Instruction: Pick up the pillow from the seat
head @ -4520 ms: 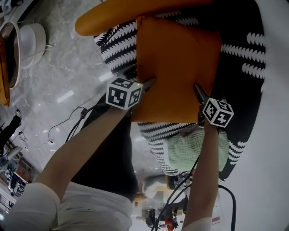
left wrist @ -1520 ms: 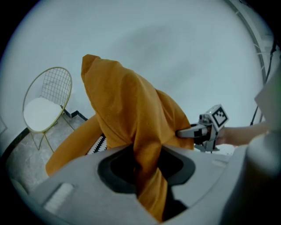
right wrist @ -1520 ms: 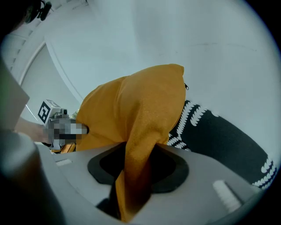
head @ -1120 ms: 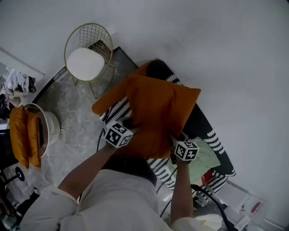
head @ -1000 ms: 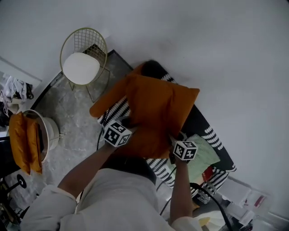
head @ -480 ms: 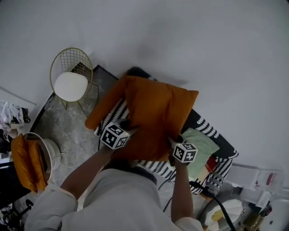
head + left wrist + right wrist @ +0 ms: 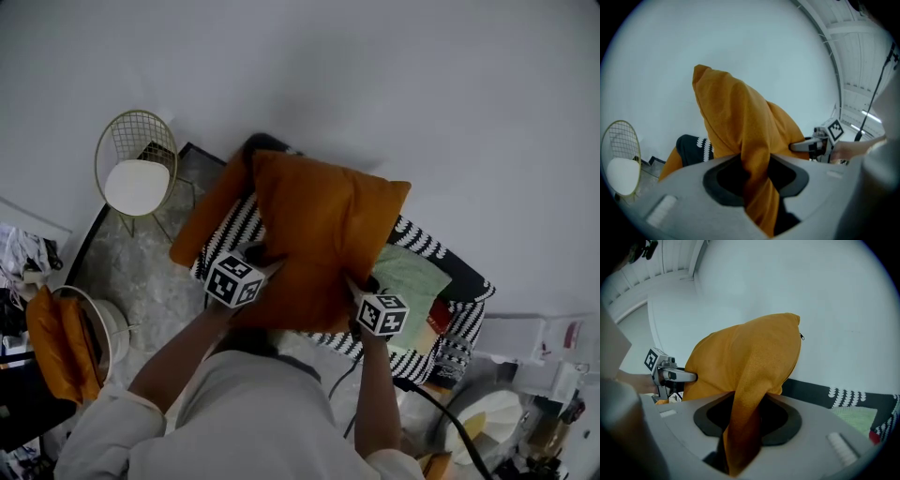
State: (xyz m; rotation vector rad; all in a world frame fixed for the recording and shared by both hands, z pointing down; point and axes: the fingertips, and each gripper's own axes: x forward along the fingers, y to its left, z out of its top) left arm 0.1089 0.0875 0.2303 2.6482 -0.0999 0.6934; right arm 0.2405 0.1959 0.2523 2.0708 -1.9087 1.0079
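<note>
Hiding seat (image 7: 418,243) centre, pillow (image 7: 321,225) pinched by left gripper (image 7: 757,192), right gripper (image 7: 743,437)

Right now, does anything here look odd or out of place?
Only the orange pillow: it hangs in the air above the striped seat, pinched by the left gripper and right gripper, its fabric bunched between their jaws.

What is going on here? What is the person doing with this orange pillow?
A person holds the orange pillow up with a hand-held gripper in each hand. The left tongs and the right tongs are each closed on a fold of its fabric. The pillow appears to be lifted off the black-and-white seat and is raised in front of the white wall.
</note>
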